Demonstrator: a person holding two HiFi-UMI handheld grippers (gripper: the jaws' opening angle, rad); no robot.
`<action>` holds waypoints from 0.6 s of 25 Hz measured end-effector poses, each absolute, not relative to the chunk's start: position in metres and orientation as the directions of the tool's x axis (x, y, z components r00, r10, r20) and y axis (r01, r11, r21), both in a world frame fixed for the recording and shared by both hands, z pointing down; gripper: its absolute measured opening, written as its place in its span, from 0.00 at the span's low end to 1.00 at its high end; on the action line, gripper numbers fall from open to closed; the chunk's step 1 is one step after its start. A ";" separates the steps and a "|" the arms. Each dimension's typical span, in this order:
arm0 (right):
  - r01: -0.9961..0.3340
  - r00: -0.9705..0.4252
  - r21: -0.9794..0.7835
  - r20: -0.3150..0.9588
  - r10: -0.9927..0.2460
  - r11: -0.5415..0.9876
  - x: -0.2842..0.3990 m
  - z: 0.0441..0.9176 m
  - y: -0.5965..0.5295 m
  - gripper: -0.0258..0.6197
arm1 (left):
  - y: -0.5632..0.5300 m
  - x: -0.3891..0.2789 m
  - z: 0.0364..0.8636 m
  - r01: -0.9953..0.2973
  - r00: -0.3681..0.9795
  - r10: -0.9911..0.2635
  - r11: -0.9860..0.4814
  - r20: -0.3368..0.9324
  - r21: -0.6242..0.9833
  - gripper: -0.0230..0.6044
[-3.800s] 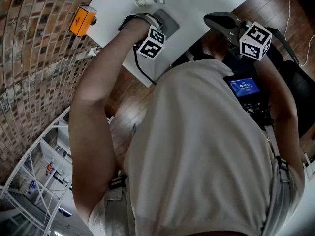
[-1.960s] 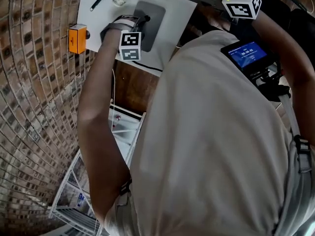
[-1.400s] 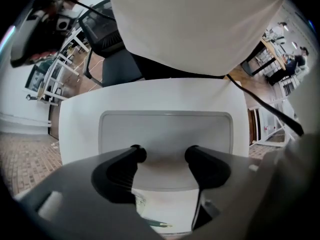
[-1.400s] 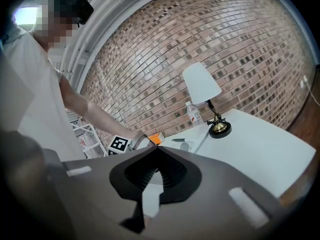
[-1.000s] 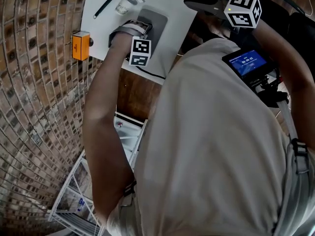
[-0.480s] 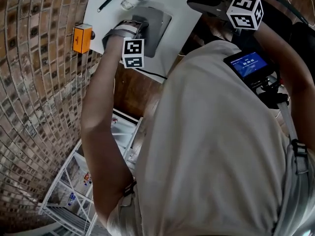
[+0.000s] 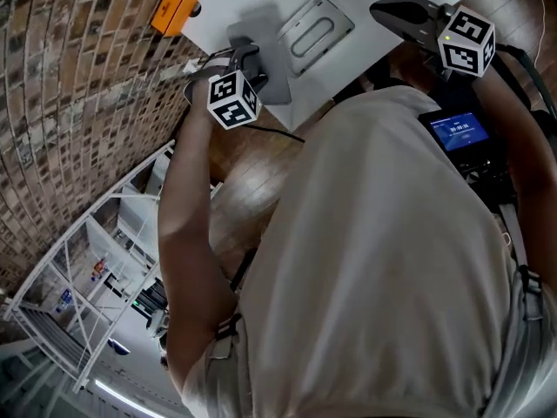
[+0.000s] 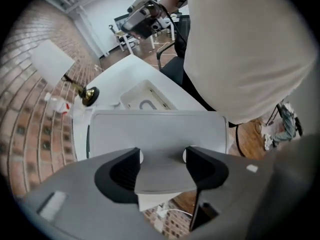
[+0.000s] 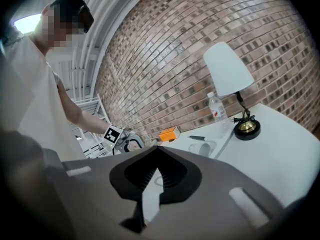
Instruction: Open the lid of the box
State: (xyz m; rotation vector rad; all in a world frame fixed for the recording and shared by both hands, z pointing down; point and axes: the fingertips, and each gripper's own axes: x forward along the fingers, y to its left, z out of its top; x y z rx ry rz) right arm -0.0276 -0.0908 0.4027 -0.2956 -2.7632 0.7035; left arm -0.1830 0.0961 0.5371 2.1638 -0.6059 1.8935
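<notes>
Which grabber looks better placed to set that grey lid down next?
Left, probably. The left gripper is clamped on the lid, beside the open box; the right gripper is shut, empty, well back from it.

The grey rectangular lid is off the shallow white box, which lies open beside it.

The left gripper has both dark jaws pressed on the near edge of a flat grey lid, which fills the middle of the view. Past the lid's far edge, the open box (pale, with a curved piece inside) sits on a white table. A lamp stands to its left, with what may be a bottle beside it. The right gripper is raised at the top.
</notes>
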 end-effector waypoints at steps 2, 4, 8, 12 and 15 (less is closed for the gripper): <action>0.155 -0.930 -0.488 0.222 0.294 0.859 -0.042 0.402 -0.079 0.04 | 0.124 -0.194 0.546 -0.505 0.085 -0.159 -0.858 0.984 -0.095 0.50; 0.177 -0.919 -0.485 0.230 0.320 0.857 -0.052 0.399 -0.069 0.04 | 0.146 -0.202 0.557 -0.567 0.068 -0.142 -0.820 0.988 -0.079 0.50; 0.216 -0.897 -0.475 0.249 0.366 0.853 -0.064 0.391 -0.054 0.04 | 0.172 -0.209 0.588 -0.668 0.066 -0.102 -0.744 0.993 -0.032 0.50; 0.204 -0.891 -0.474 0.272 0.363 0.856 -0.067 0.390 -0.055 0.04 | 0.178 -0.210 0.622 -0.778 0.109 -0.012 -0.623 0.994 0.077 0.50; 0.192 -0.893 -0.474 0.279 0.353 0.859 -0.069 0.389 -0.057 0.04 | 0.168 -0.207 0.633 -0.850 0.139 0.025 -0.510 0.990 0.132 0.50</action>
